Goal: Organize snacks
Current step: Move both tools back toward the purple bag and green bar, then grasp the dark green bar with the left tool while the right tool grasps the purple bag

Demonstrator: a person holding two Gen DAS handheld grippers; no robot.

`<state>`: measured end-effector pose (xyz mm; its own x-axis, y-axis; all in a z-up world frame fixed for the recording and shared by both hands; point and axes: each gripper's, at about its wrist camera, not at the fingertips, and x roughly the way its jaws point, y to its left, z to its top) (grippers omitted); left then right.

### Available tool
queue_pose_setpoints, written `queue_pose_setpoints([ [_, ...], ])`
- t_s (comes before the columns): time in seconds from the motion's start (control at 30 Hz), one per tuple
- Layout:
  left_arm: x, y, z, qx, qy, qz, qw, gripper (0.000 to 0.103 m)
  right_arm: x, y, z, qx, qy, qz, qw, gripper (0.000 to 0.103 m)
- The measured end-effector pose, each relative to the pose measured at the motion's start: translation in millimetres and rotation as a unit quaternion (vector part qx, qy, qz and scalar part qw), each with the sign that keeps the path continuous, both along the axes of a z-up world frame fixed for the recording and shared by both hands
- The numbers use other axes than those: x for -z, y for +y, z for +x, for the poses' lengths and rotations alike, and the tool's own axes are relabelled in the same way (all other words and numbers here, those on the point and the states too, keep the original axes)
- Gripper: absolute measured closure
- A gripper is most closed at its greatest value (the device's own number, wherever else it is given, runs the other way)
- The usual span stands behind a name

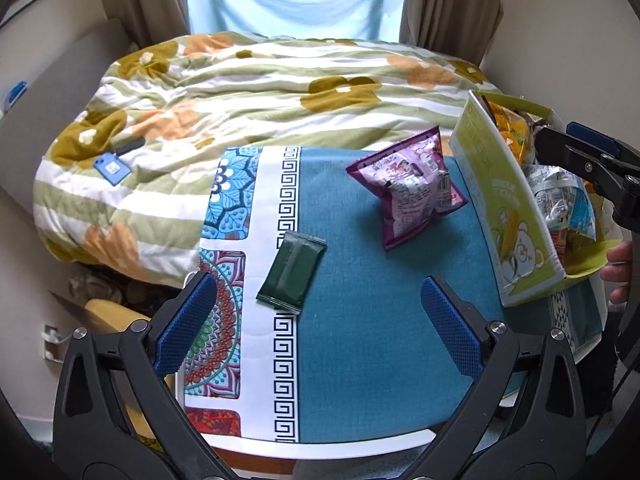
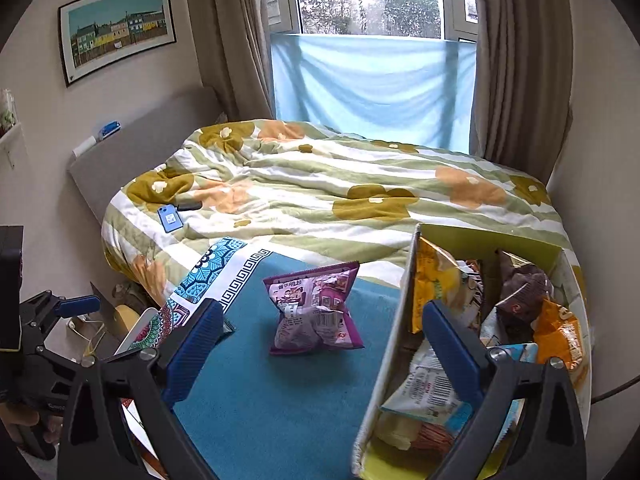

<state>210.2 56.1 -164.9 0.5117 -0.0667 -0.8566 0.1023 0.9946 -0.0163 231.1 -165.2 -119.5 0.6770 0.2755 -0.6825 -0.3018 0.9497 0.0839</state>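
Observation:
A puffy purple snack bag (image 1: 408,188) (image 2: 316,312) stands on the teal tablecloth (image 1: 372,320) near the far middle. To its left, a flat dark green packet (image 1: 292,272) lies at the border of the cloth's patterned part. My left gripper (image 1: 320,320) is open above the cloth, nothing between its fingers, the green packet just ahead on its left. A yellow-green cardboard box (image 1: 504,208) (image 2: 500,242) on the table's right holds several snack bags. My right gripper (image 2: 324,350) is open over the box's left wall, and its fingers hold nothing.
Behind the table is a bed with a floral duvet (image 2: 320,184) and a blue phone (image 2: 170,218) on it. A curtained window (image 2: 372,84) lies beyond. A hand (image 1: 618,268) shows at the right edge by the box.

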Motion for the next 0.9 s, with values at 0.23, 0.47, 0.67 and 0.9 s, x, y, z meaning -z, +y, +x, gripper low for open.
queue_pose_setpoints([
  [0.23, 70, 27, 34, 0.053, 0.054, -0.002, 0.9971, 0.003, 48, 51, 29, 0.011, 0.046, -0.034, 0.998, 0.004],
  [0.47, 129, 30, 60, 0.091, 0.085, 0.005, 0.9922, 0.018, 95, 68, 56, 0.064, 0.094, -0.087, 0.990, 0.004],
  [0.67, 149, 27, 72, 0.098, 0.098, 0.005, 0.9904, 0.026, 114, 76, 64, 0.062, 0.103, -0.103, 0.987, 0.004],
  [0.9, 152, 10, 76, 0.111, 0.107, 0.033, 0.9874, 0.057, 128, 72, 78, 0.064, 0.116, -0.102, 0.986, 0.004],
])
